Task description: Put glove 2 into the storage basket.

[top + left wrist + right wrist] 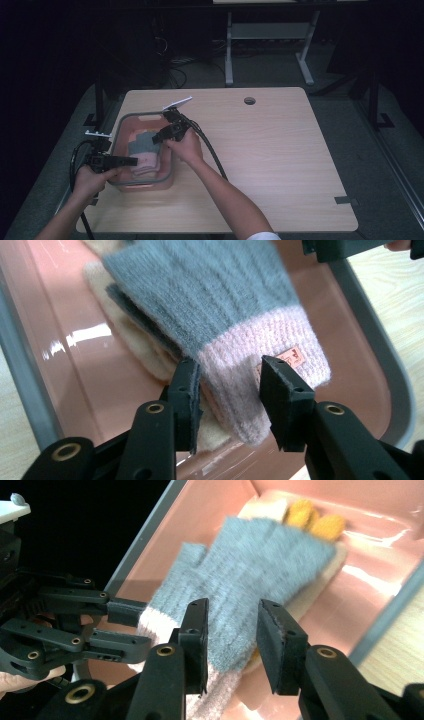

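**Inspector:** Left gripper (227, 390) is standing with its jaws apart, straddling the pink cuff of the grey glove (210, 295). I cannot tell from the left gripper view whether the pads are touching the knit; nothing is clamped.

**Clerk:** And the other one?

**Inspector:** Right gripper (232, 630) is likewise standing open, jaws either side of the same glove's grey palm, hovering over it and gripping nothing.

**Clerk:** Describe the glove.

**Inspector:** It is lying flat on top of a small stack. Grey ribbed knit, a pale pink cuff, and a small pink label (292, 357) sewn onto that cuff. In the right gripper view the thumb is pointing toward the bin's grey edge.

**Clerk:** Count, please.

**Inspector:** One grey-and-pink glove on top. A second grey edge is peeking out just beneath it. Under those, one cream glove (320, 575) with yellow fingertips (315, 520); two tips are showing. Whether more are lying below, I cannot tell.

**Clerk:** Where is the stack?

**Inspector:** Inside one pink bin (145, 186) with a grey rim, sitting at the left side of one wooden table (280, 160). Two hands are holding the grippers: the left hand (90, 180) at the bin's left edge, the right hand (187, 147) above its right rim.
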`<state>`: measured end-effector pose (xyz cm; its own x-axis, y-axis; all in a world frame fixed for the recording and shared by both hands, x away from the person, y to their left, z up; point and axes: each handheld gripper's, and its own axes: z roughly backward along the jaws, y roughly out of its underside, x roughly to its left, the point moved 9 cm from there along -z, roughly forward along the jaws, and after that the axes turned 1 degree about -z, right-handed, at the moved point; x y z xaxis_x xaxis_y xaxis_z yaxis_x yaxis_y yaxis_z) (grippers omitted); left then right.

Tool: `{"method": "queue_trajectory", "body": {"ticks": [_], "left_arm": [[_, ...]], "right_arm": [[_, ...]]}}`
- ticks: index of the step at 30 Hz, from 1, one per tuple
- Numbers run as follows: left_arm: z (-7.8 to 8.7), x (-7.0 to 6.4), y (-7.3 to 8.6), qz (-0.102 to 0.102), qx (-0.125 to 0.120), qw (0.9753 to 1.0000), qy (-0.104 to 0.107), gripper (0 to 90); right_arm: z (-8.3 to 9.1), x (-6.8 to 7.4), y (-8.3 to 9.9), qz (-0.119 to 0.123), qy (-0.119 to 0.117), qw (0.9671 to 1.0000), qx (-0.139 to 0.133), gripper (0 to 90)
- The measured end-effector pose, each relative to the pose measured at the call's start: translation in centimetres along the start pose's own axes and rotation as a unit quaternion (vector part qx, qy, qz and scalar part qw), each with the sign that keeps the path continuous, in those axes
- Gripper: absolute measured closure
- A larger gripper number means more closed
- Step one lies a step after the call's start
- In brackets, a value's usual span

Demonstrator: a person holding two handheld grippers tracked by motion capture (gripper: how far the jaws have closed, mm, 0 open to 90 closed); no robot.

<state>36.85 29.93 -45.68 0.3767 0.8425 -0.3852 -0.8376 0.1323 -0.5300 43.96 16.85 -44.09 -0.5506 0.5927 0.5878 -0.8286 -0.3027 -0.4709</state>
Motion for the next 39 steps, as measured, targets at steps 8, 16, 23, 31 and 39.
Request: {"method": "queue_trajectory", "body": {"ticks": [8, 16, 23, 31, 39], "left_arm": [[0.8, -0.7, -1.1, -0.011, -0.006, 0.9999, -0.007, 57.2], [1.5, -1.5, -2.3, -0.011, -0.022, 0.9997, -0.002, 54.6], [2.1, -2.3, -3.3, -0.014, -0.040, 0.9991, 0.008, 53.7], [2.4, -3.4, -4.0, -0.018, -0.053, 0.9981, 0.025, 50.6], [1.8, -5.8, -4.6, -0.034, -0.059, 0.9965, 0.048, 47.3]], "right_arm": [[1.7, 0.1, -0.2, 0.001, -0.007, 0.9999, -0.014, 61.6], [4.1, -0.1, -0.3, 0.001, -0.014, 0.9995, -0.028, 58.2], [5.3, -0.4, -0.4, -0.003, -0.015, 0.9991, -0.039, 57.0], [6.6, -0.9, -0.4, -0.007, -0.011, 0.9988, -0.048, 55.5], [8.3, -1.9, -0.1, -0.007, 0.003, 0.9983, -0.057, 53.3]]}}
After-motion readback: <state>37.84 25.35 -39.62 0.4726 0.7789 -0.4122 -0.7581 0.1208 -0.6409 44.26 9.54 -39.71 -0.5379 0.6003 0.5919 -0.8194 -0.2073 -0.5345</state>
